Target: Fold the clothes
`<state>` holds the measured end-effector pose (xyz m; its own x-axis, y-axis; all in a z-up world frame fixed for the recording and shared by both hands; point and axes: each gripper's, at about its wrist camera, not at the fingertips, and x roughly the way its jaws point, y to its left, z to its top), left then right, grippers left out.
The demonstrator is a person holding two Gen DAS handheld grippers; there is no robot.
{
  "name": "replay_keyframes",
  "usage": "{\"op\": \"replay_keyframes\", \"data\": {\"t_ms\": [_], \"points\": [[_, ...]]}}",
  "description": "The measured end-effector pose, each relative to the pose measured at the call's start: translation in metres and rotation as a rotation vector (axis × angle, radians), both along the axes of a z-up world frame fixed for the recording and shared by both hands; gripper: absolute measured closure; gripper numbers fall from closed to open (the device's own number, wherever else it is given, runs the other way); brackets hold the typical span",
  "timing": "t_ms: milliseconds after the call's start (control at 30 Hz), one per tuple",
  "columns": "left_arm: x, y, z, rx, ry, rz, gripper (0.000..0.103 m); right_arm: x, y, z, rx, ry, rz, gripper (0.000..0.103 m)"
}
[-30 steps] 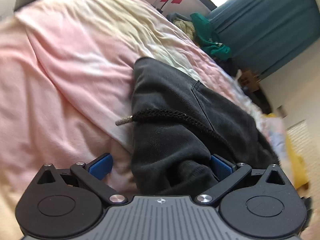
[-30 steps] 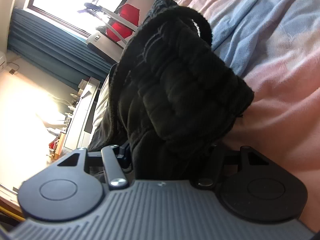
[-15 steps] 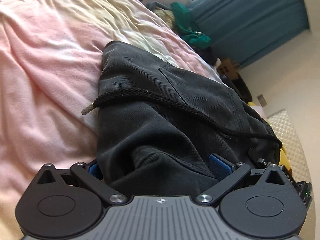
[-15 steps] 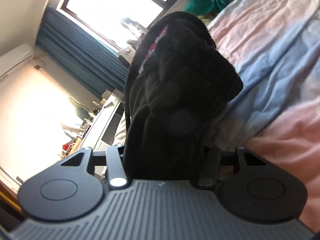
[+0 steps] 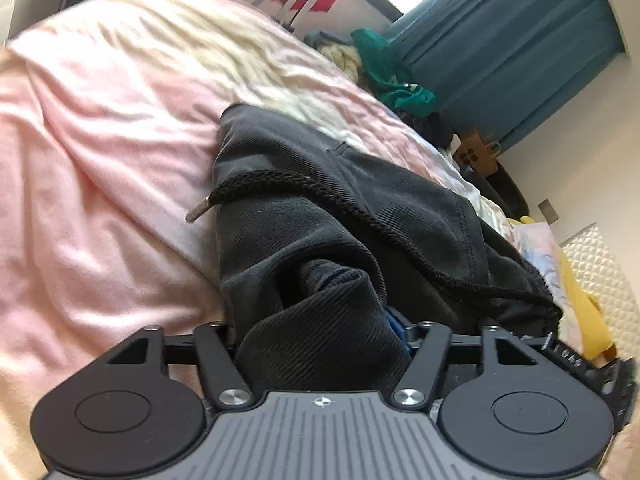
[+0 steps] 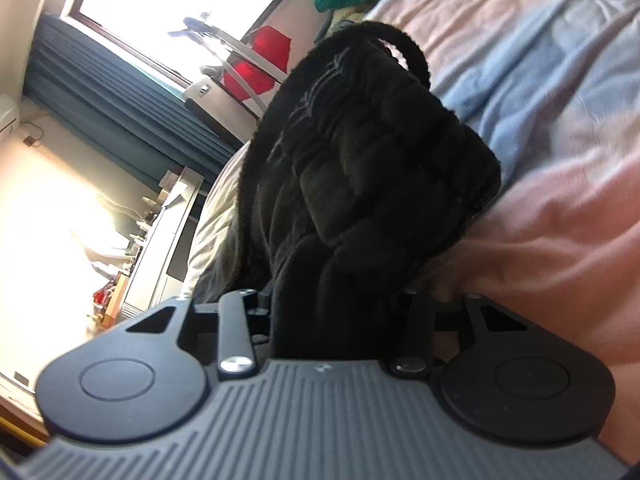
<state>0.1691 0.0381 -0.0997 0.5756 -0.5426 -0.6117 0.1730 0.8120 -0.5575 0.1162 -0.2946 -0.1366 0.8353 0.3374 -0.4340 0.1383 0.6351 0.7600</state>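
On the bed's pink sheet (image 5: 100,168), left wrist view: left claw (image 5: 320,344) closing on bunched black garment (image 5: 360,208), drawcord (image 5: 280,184) trailing. Right wrist view: right claw (image 6: 340,312) closing on its gathered waistband (image 6: 372,152).

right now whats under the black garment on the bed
The black garment lies on a pink bedsheet, which shows on its left and far sides. Its drawcord lies on top. Whatever is directly beneath the cloth is covered.
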Motion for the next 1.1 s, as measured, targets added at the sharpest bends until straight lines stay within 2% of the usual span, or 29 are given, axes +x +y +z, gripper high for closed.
{"op": "replay_keyframes", "data": {"t_ms": [100,300,400,533,700,833,933,1000,1100], "points": [[-0.009,-0.001,0.012,0.018,-0.043,0.022,0.05,-0.004,0.001,0.012,-0.015,-0.036,0.001,0.064],[-0.046,-0.015,0.038,-0.016,-0.189,0.102,0.057,-0.017,-0.007,0.046,-0.002,-0.162,-0.002,0.066],[-0.048,-0.03,0.06,-0.037,-0.192,0.117,0.059,-0.028,-0.02,0.073,-0.034,-0.228,-0.003,0.066],[-0.036,-0.072,0.093,-0.056,-0.209,0.106,0.059,-0.036,-0.044,0.105,-0.073,-0.294,-0.043,0.066],[0.009,-0.15,0.131,-0.08,-0.249,0.032,0.058,-0.026,-0.108,0.13,-0.049,-0.36,-0.144,0.066],[0.055,-0.217,0.151,-0.094,-0.271,-0.044,0.057,-0.016,-0.168,0.123,0.007,-0.406,-0.257,0.066],[0.086,-0.271,0.151,-0.075,-0.282,-0.108,0.057,-0.01,-0.209,0.103,0.038,-0.447,-0.341,0.066],[0.105,-0.306,0.14,-0.042,-0.297,-0.154,0.057,-0.009,-0.23,0.08,0.053,-0.468,-0.401,0.066],[0.13,-0.35,0.098,0.032,-0.286,-0.211,0.056,-0.007,-0.255,0.037,0.095,-0.447,-0.495,0.065]]}}
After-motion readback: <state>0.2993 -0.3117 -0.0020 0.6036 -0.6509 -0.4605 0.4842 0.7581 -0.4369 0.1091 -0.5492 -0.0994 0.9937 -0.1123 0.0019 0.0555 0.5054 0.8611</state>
